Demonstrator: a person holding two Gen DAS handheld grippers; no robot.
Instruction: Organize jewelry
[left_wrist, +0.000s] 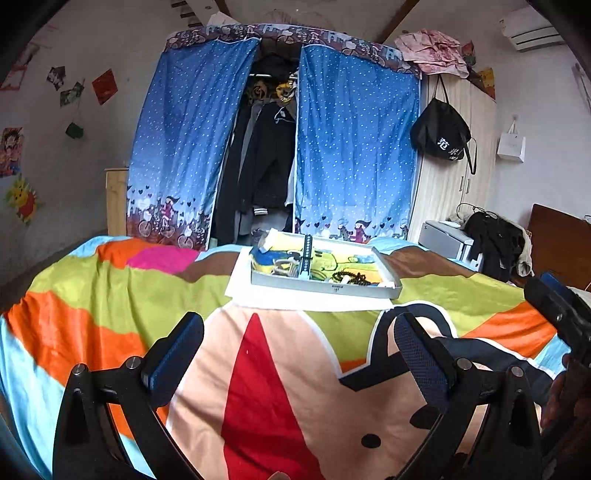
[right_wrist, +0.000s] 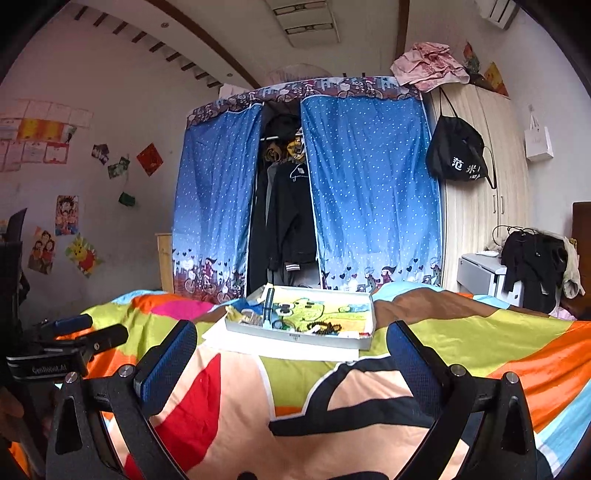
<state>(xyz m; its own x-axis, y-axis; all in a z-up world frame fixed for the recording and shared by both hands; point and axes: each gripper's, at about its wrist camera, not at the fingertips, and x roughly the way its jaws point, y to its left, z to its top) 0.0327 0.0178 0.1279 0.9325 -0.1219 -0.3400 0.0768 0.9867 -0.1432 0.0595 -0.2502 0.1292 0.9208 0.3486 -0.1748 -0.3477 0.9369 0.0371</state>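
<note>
A shallow white tray (left_wrist: 325, 286) (right_wrist: 295, 338) with a colourful cartoon lining rests on white paper in the middle of the bed. A dark divider (left_wrist: 306, 254) (right_wrist: 268, 308) splits it. Dark bead strings (left_wrist: 351, 277) (right_wrist: 325, 328) lie in its right part, and metallic pieces (left_wrist: 282, 266) in its left. My left gripper (left_wrist: 299, 332) hovers open over the bedspread, short of the tray, holding nothing. My right gripper (right_wrist: 291, 343) is open too, just before the tray's near rim. Each gripper shows at the other view's edge: the right one (left_wrist: 565, 314), the left one (right_wrist: 74, 332).
A bright patchwork cartoon bedspread (left_wrist: 110, 295) (right_wrist: 480, 332) covers the bed. Behind it stand a blue dotted fabric wardrobe (left_wrist: 343, 140) (right_wrist: 369, 184) with dark clothes, a wooden cupboard (right_wrist: 480, 221) with a hanging black bag (left_wrist: 441, 133), and a chair draped with clothes (left_wrist: 495, 243).
</note>
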